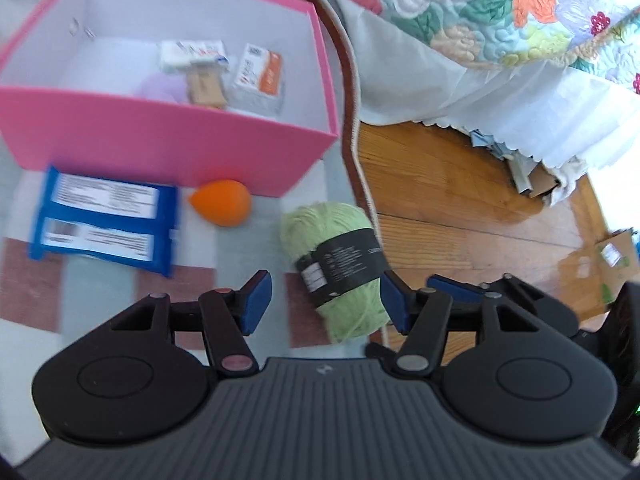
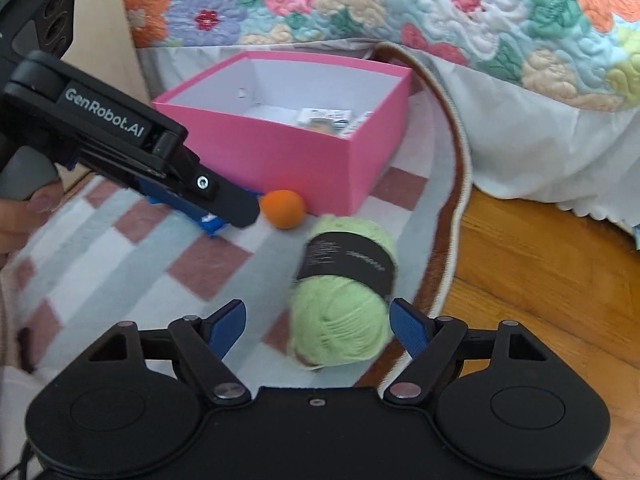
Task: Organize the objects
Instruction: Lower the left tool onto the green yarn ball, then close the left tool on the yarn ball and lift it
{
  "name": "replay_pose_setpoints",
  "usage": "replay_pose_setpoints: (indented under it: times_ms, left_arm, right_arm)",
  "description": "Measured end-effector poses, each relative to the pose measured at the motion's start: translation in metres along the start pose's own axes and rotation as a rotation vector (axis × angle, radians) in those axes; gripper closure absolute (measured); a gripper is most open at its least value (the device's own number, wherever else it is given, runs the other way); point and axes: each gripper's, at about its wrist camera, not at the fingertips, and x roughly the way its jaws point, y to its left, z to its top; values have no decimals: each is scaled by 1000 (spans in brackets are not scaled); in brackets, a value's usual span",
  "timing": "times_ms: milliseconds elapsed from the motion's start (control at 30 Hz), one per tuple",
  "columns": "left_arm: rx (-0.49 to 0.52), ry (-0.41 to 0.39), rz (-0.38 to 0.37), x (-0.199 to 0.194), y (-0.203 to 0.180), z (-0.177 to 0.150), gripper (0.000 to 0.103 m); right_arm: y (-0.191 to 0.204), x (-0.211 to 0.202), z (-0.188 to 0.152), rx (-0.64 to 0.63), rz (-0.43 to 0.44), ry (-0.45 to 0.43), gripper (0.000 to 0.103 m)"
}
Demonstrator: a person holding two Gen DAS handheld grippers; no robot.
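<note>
A pink box (image 1: 168, 140) stands on the checked rug and holds several small packets (image 1: 260, 76); it also shows in the right wrist view (image 2: 304, 160). In front of it lie a blue packet (image 1: 104, 220), an orange egg-shaped ball (image 1: 222, 202) and a green yarn skein (image 1: 340, 264) with a black band. My left gripper (image 1: 326, 300) is open, its right finger beside the yarn. My right gripper (image 2: 316, 328) is open with the yarn (image 2: 340, 300) between its fingers, near the right one. The orange ball (image 2: 284, 208) lies beyond. The left gripper's body (image 2: 120, 144) crosses the right wrist view.
The rug's curved brown edge (image 1: 356, 128) borders a wooden floor (image 1: 460, 200). A bed with a floral quilt (image 2: 440, 8) and white skirt (image 2: 540, 140) stands behind. Cardboard and papers (image 1: 532, 176) lie under the bed and at the right.
</note>
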Motion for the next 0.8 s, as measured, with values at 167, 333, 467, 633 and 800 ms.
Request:
replay_pose_setpoints:
  times_ms: [167,333,467,633,800]
  left_arm:
    - [-1,-3,-50,35,-7,2,42]
    - [-26,28,-35,62,-7,1,40]
    - [-60,35,-58,75,-4,-9,34]
    - [-124,-18,-96,75,3,-24,41]
    - [-57,-25,-93,57,-7,-31,46]
  right_arm:
    - [-14,19,-4,54,11,2,20]
    - [-25,36,-8,149,48,45,20]
    - [-24,48,-18,139,33,38,20]
    - [-10,47,-23,59,-15,7,34]
    - [-1,31,-24,96,-3,2,45]
